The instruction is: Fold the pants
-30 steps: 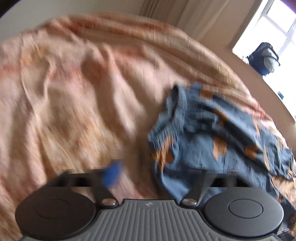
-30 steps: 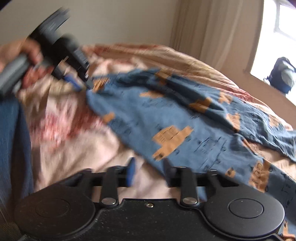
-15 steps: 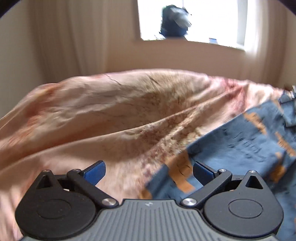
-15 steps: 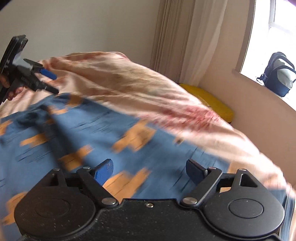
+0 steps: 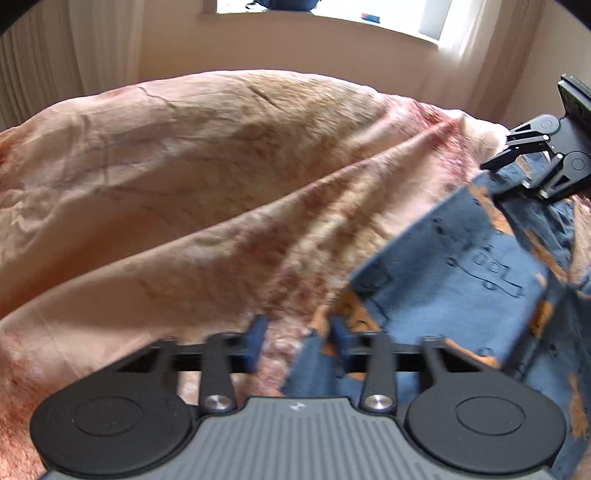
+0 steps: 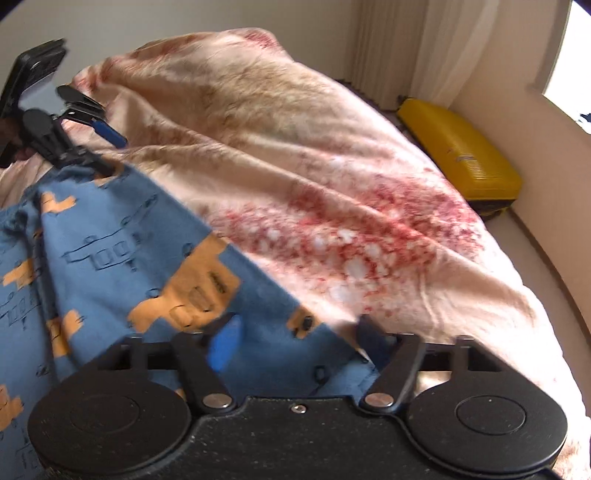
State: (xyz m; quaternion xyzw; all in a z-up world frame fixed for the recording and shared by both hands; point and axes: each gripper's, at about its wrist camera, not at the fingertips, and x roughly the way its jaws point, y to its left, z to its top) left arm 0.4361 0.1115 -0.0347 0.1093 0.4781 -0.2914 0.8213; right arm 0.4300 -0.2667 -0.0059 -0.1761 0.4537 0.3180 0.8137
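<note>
The blue pants with orange bus prints (image 5: 461, 273) lie on the pink bedspread (image 5: 184, 184). In the left wrist view my left gripper (image 5: 297, 338) is open with narrowed jaws, and the pants' edge hangs between them. In the right wrist view my right gripper (image 6: 295, 334) is open over the pants' (image 6: 122, 258) other corner, with cloth between its jaws. Each gripper also shows far off in the other's view: the right one (image 5: 517, 166) at the far right, the left one (image 6: 96, 147) at the far left, both at the pants' edge.
A yellow case (image 6: 461, 158) lies on the floor beside the bed, by the wall. Curtains (image 6: 406, 48) and a window (image 5: 332, 14) are behind the bed. The bedspread (image 6: 332, 184) is wrinkled and reaches the bed's far edge.
Both grippers have narrowed their jaws around the pants' edge since half a second ago. Both views now look lower across the bed, and the pants are stretched between the two grippers.
</note>
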